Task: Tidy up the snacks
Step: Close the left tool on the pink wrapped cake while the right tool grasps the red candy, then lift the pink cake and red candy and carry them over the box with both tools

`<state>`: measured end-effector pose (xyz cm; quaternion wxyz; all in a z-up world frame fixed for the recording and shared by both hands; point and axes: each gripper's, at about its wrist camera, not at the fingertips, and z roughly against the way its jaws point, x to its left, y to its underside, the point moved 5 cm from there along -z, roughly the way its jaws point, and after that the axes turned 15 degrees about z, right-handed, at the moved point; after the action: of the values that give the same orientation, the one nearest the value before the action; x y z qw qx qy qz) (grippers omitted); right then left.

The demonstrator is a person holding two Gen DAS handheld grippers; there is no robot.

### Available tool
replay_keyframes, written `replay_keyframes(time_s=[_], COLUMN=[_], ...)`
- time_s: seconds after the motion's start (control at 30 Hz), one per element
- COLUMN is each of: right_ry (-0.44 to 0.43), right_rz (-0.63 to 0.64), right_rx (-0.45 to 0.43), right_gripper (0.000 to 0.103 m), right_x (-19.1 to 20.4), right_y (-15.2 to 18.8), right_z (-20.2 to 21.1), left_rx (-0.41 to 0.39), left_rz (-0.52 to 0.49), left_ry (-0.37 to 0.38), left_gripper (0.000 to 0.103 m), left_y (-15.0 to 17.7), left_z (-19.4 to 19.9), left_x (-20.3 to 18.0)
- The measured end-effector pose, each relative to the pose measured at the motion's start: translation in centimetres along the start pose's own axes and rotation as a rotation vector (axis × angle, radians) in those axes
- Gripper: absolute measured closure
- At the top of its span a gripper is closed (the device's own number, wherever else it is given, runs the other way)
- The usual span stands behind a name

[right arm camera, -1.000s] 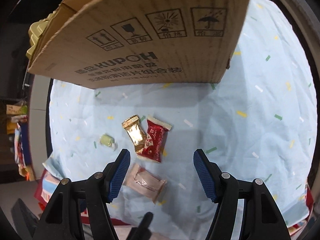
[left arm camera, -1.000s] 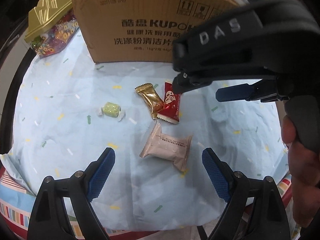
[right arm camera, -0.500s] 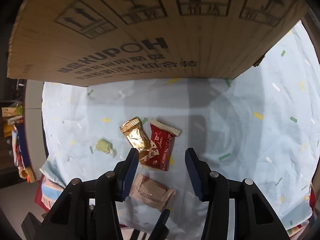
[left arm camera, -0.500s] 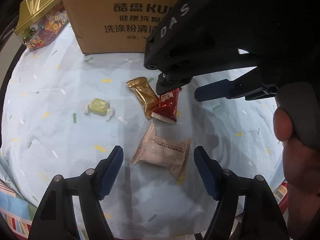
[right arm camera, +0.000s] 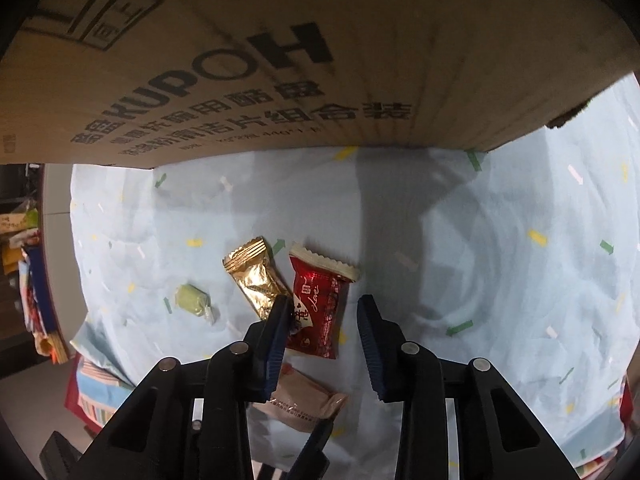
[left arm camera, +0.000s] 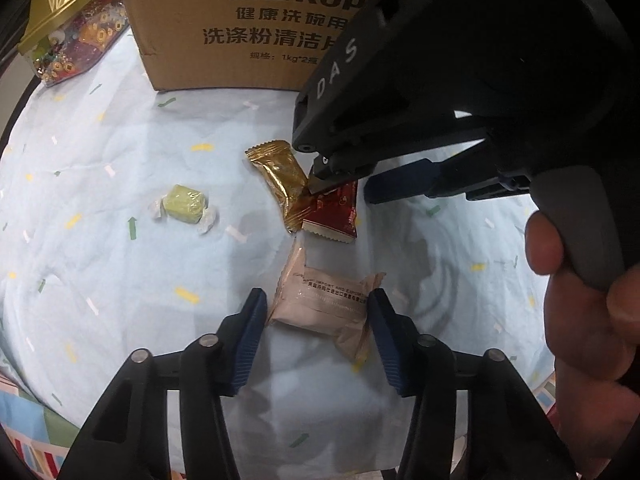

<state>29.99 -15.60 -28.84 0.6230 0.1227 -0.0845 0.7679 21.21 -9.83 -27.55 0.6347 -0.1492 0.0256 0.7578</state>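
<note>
Several wrapped snacks lie on a pale blue cloth. A pink packet point(left arm camera: 324, 304) sits between the fingers of my left gripper point(left arm camera: 318, 322), whose jaws stand either side of it and close to its ends. A red packet point(right arm camera: 318, 308) lies between the fingers of my right gripper point(right arm camera: 324, 320), which is open just above it. A gold packet point(right arm camera: 254, 278) touches the red one's left side. A green candy point(left arm camera: 182, 210) lies apart to the left. The right gripper also shows in the left wrist view point(left arm camera: 340, 184), hiding most of the red packet point(left arm camera: 334, 216).
A brown cardboard box point(left arm camera: 256, 24) stands at the back of the cloth, close behind the snacks. A gold-lidded candy container point(left arm camera: 68, 40) stands at the back left. The cloth's front edge point(left arm camera: 36, 428) hangs over striped fabric.
Both grippers have come down toward the cloth and narrowed. The left now straddles the pink packet and the right straddles the red packet.
</note>
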Motion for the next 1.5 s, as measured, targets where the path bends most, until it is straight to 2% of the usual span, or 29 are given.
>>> replay_keyframes(time_s=[0.03, 0.1, 0.5, 0.77, 1.1, 1.5], right_ry=[0.009, 0.021, 0.055, 0.072, 0.092, 0.103], right_rz=[0.005, 0.018, 0.039, 0.044, 0.070, 0.109], right_rx=[0.000, 0.001, -0.041, -0.101, -0.189, -0.310], right_gripper=[0.070, 0.081, 0.081, 0.081, 0.081, 0.081], right_x=[0.0, 0.0, -0.3, 0.6, 2.1, 3.3], right_y=[-0.1, -0.2, 0.4, 1.8, 3.7, 5.2], right_z=[0.0, 0.0, 2.2, 4.3, 7.5, 11.8], left_rx=[0.000, 0.001, -0.034, -0.075, -0.155, -0.271], left_rz=[-0.002, -0.007, -0.011, -0.011, 0.004, 0.024], left_ry=[0.001, 0.007, 0.010, 0.016, 0.027, 0.025], left_gripper=[0.054, 0.059, 0.064, 0.064, 0.064, 0.064], left_y=[-0.2, -0.6, -1.0, -0.1, -0.2, -1.7], left_z=[0.0, -0.1, 0.9, 3.9, 7.9, 11.7], left_x=[-0.2, -0.1, 1.2, 1.8, 2.8, 2.8])
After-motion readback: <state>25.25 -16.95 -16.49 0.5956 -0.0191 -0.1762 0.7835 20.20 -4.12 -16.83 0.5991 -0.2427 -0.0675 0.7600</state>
